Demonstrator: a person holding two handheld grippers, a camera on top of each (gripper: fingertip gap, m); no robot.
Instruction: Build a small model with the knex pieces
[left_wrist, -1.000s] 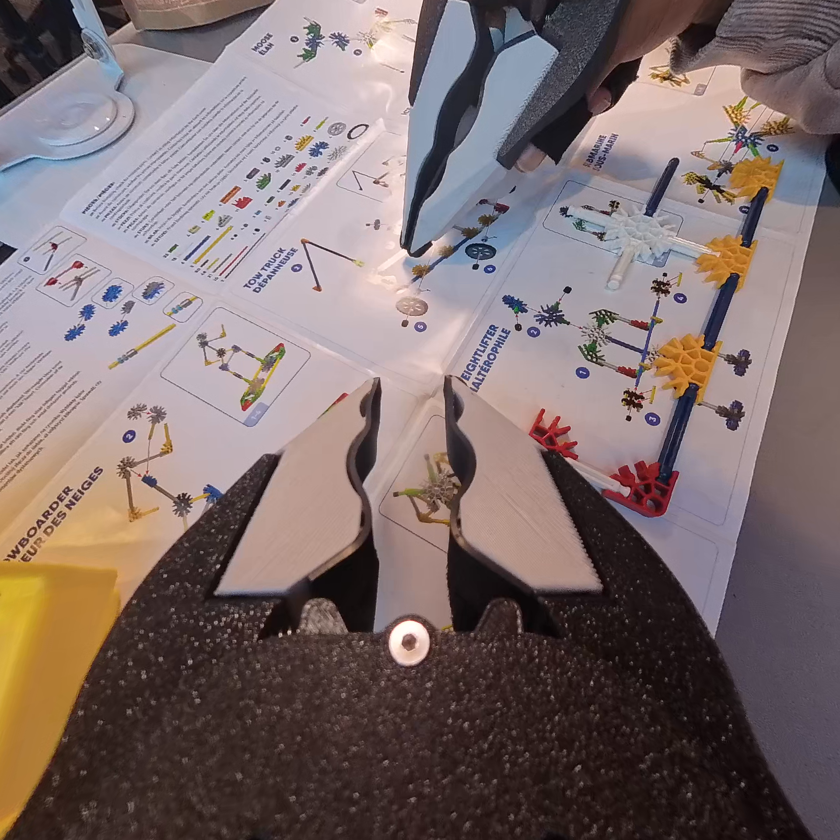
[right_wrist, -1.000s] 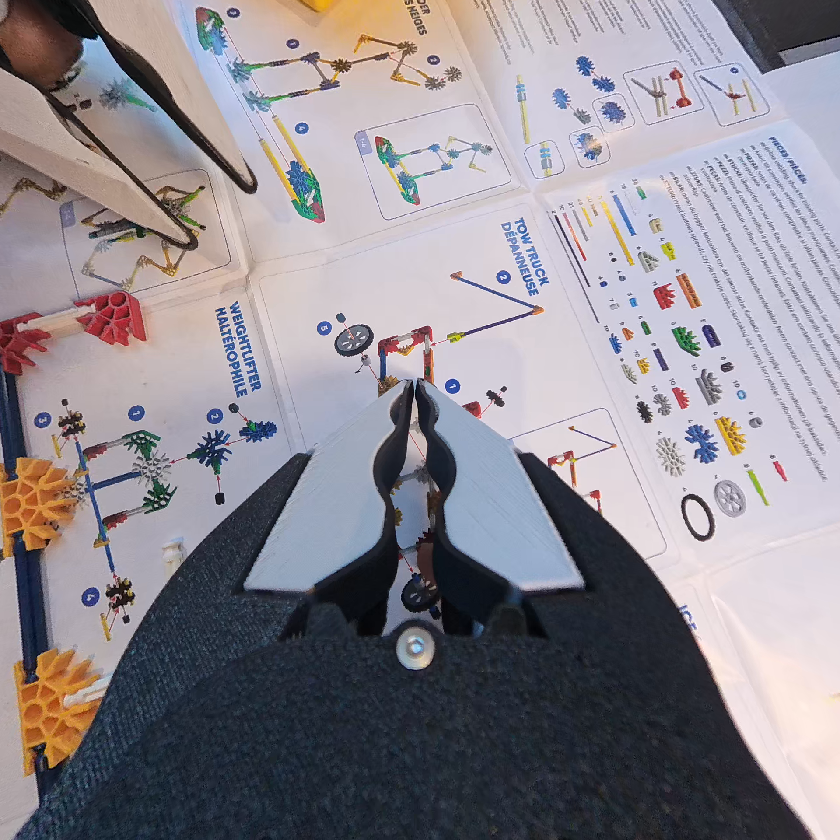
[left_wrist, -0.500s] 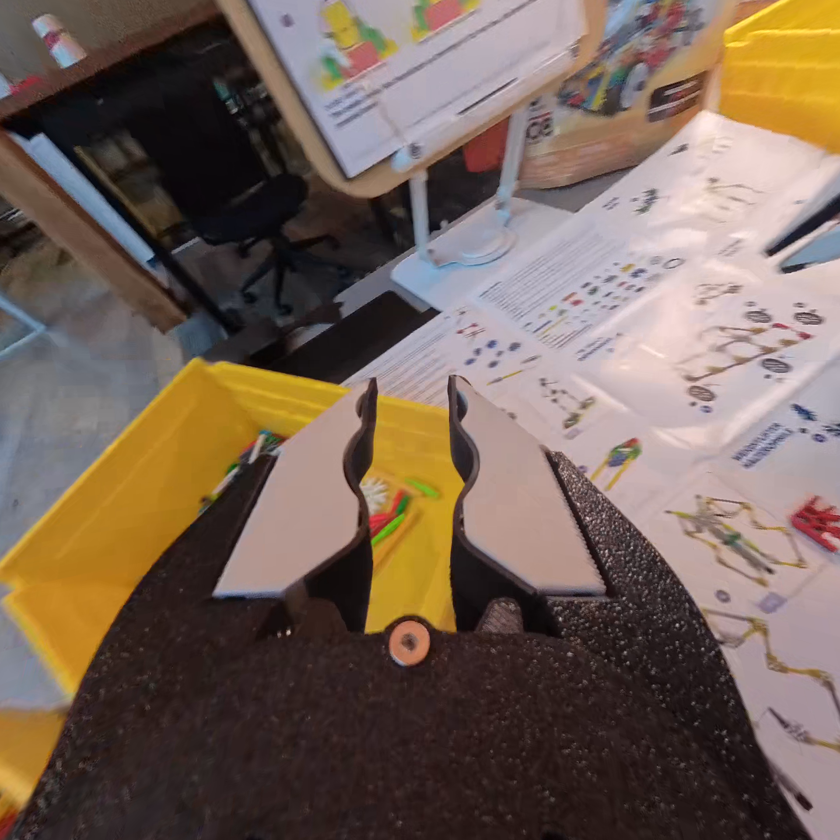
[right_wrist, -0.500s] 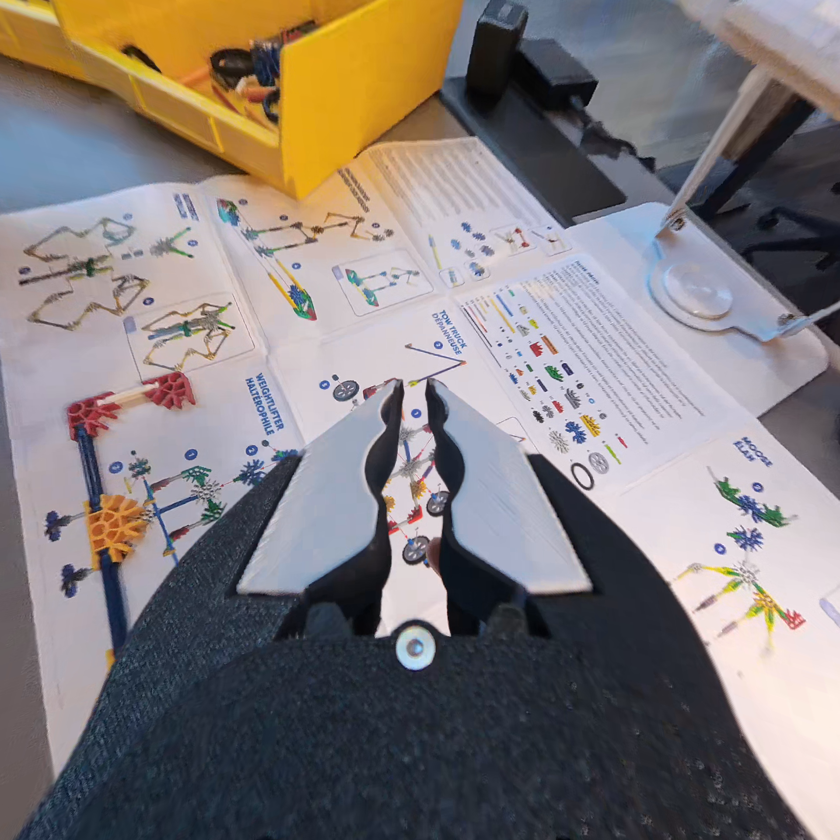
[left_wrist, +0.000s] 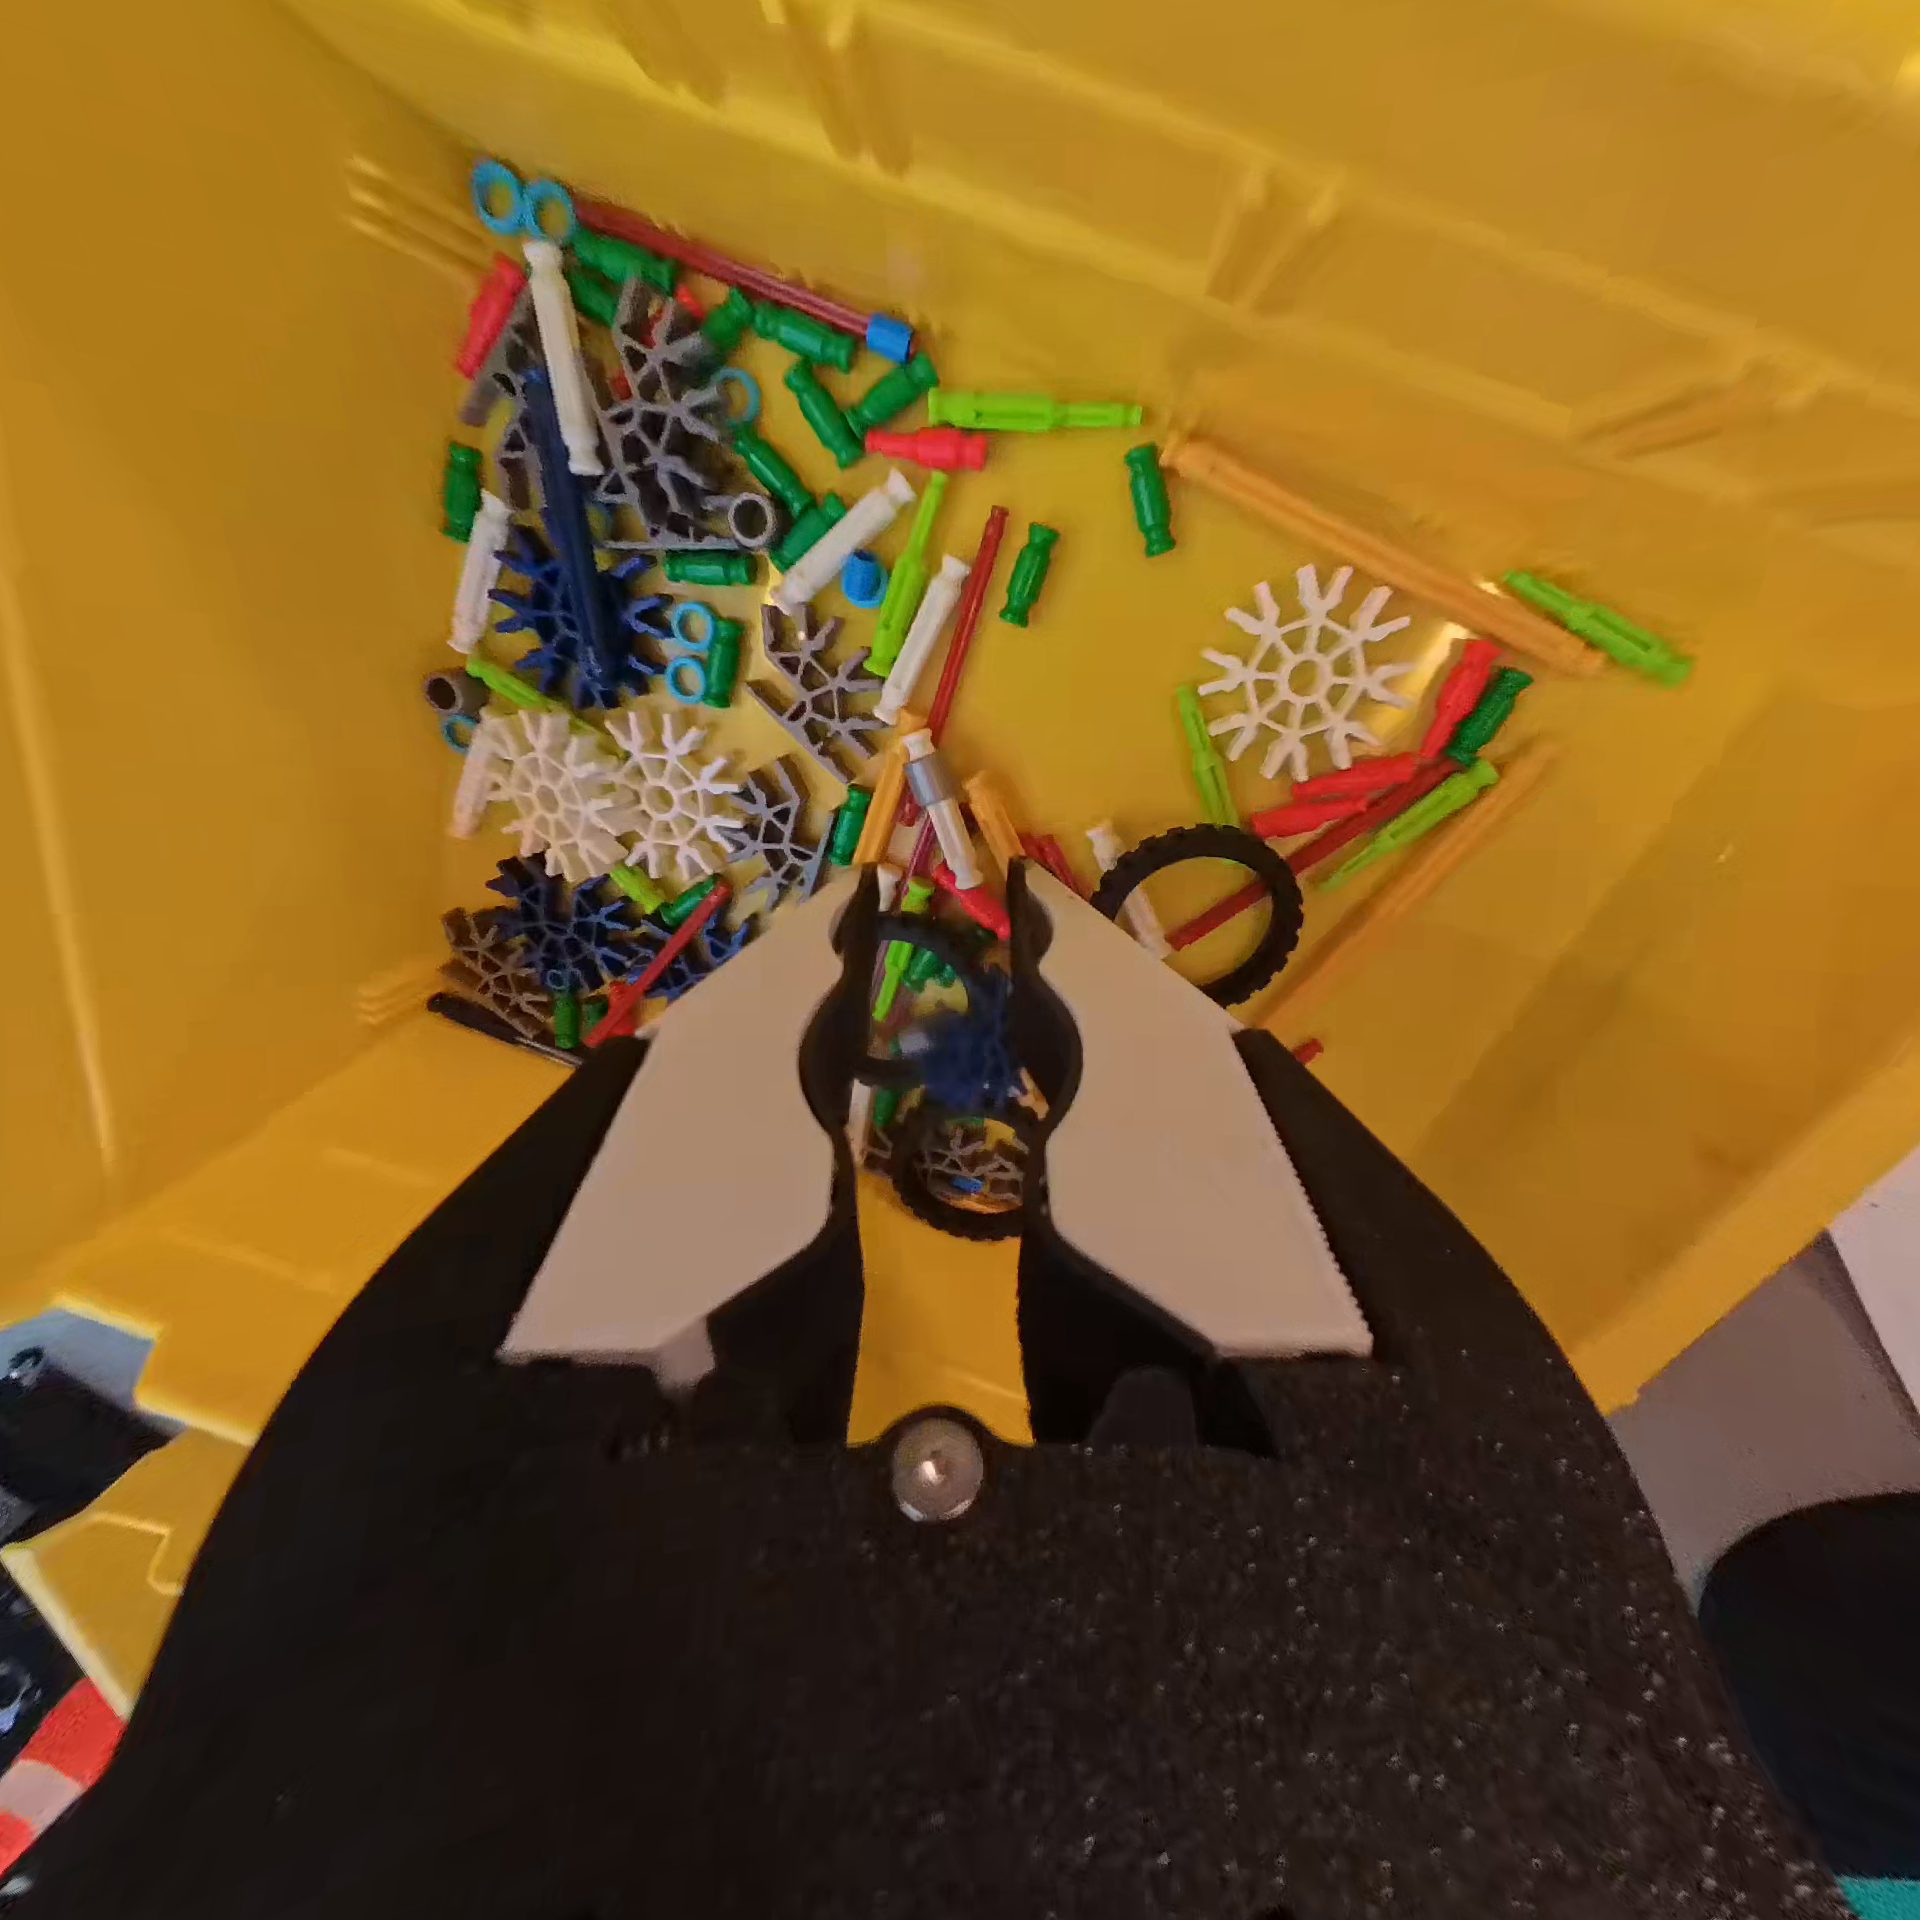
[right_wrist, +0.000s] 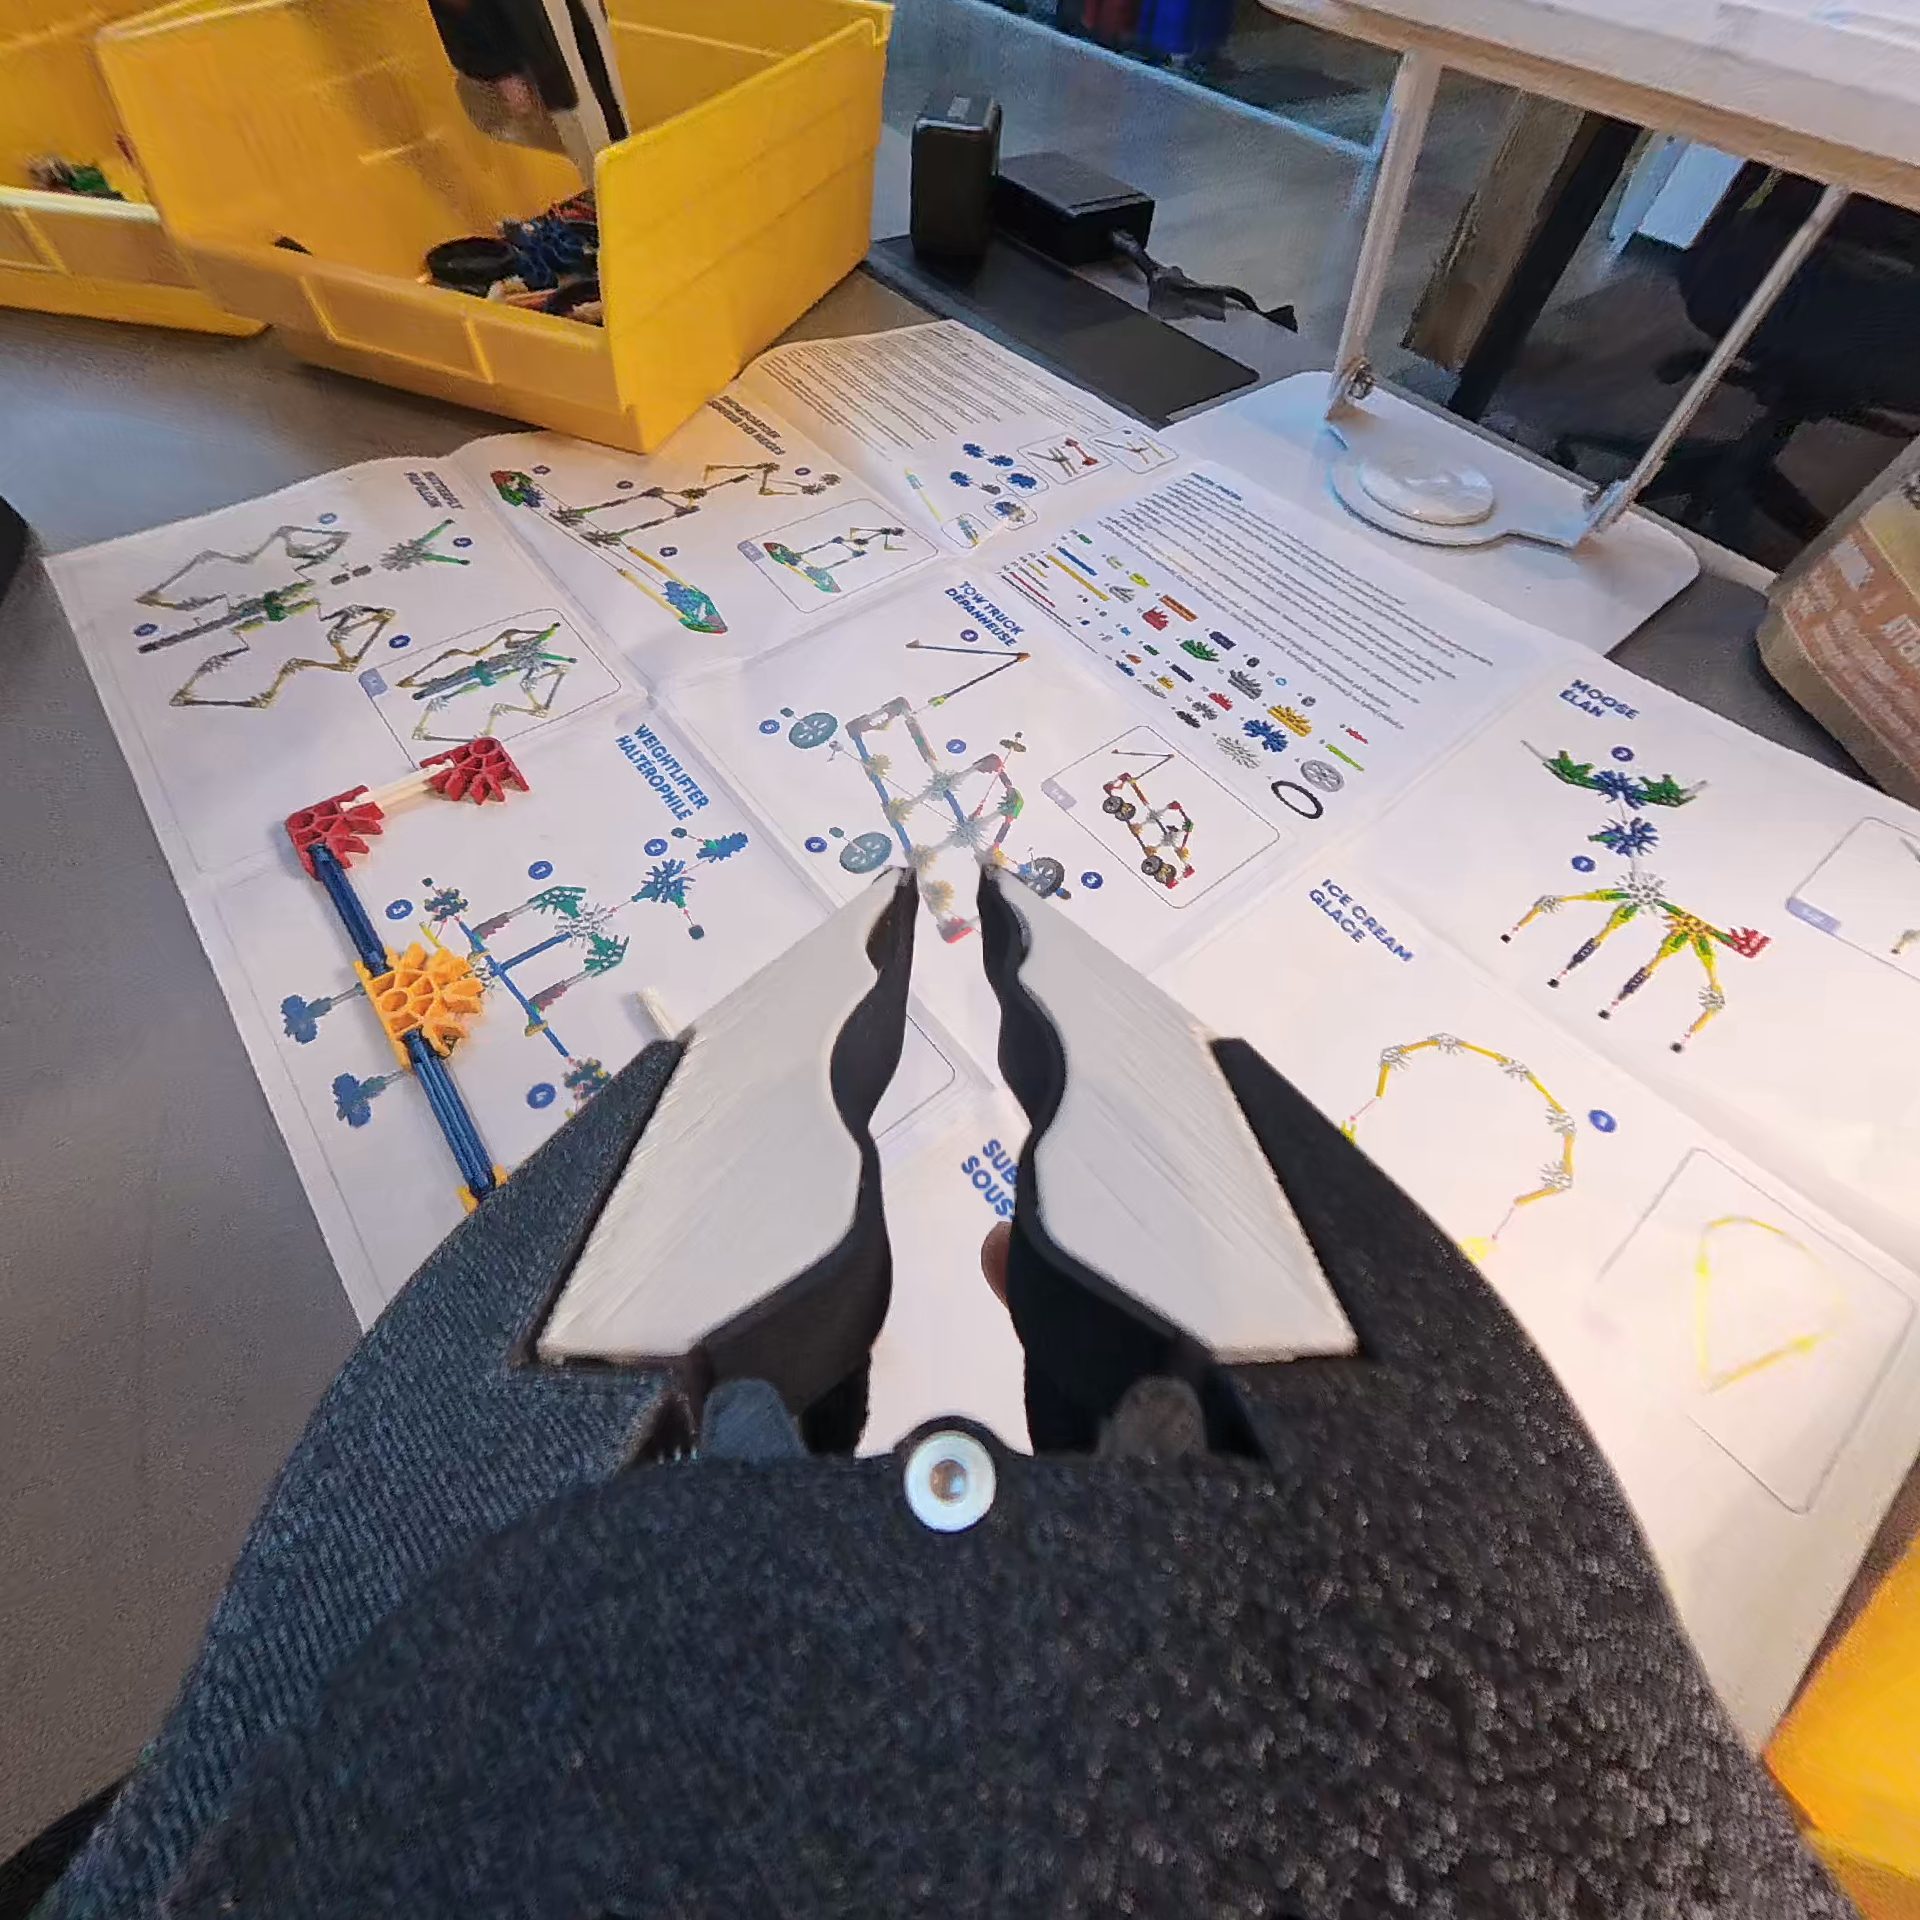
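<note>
Left gripper (left_wrist: 935, 894), jaws parted and empty, hangs inside the yellow bin (left_wrist: 1351, 260) above loose rods; right gripper (right_wrist: 940, 883), jaws slightly parted, hovers empty over the instruction sheet (right_wrist: 1351, 1039).

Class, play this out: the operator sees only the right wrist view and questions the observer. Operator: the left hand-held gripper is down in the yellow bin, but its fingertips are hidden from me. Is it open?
Observer: Yes, the left hand-held gripper is open, with nothing clamped between its jaws.
Operator: What shows through the gap?
Observer: A dark blue connector and, nearer the camera, a small black wheel, both on the floor of the yellow bin.
Operator: Is any piece away from the clutter?
Observer: A white snowflake connector lies flat to the right of the main pile of rods and connectors.
</note>
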